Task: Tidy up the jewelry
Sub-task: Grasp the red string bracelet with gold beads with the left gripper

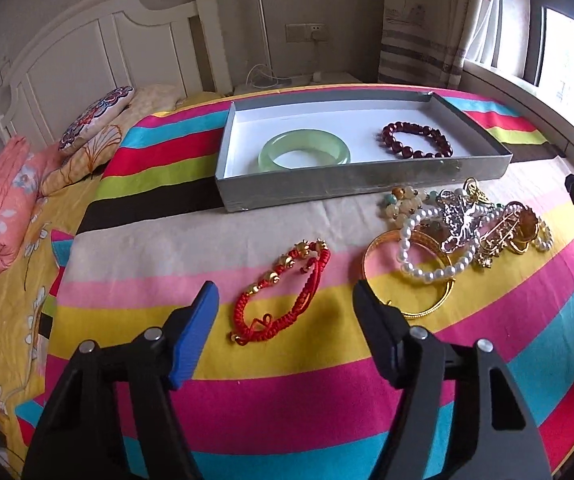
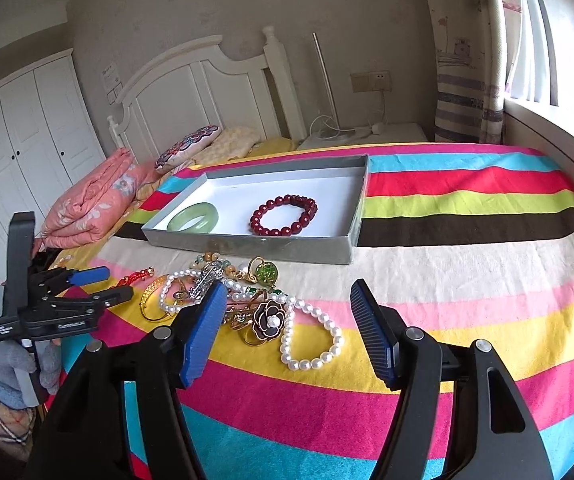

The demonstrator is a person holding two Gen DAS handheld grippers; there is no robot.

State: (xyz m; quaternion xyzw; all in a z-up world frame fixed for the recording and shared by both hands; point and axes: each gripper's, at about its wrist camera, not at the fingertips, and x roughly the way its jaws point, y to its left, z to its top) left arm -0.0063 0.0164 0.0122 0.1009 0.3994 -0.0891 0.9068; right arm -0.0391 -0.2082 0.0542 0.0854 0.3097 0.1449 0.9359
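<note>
Left wrist view shows the left gripper (image 1: 285, 304) with its jaws parted and empty, poised over a red cord bracelet (image 1: 283, 284) lying on the striped bedspread (image 1: 287, 380). A gold bangle (image 1: 407, 276) and a heap of jewelry (image 1: 479, 224) lie beside it, just in front of the grey box (image 1: 363, 184), which holds a green bangle (image 1: 305, 152) and a dark red bead bracelet (image 1: 417, 140). The right gripper (image 2: 287, 312) also gapes, holding nothing, above a pearl bracelet (image 2: 311, 340) near the bed's front edge.

red cord bracelet (image 1: 283, 286), pale green bangle (image 1: 304, 151), rainbow-striped bedspread (image 1: 287, 384)
</note>
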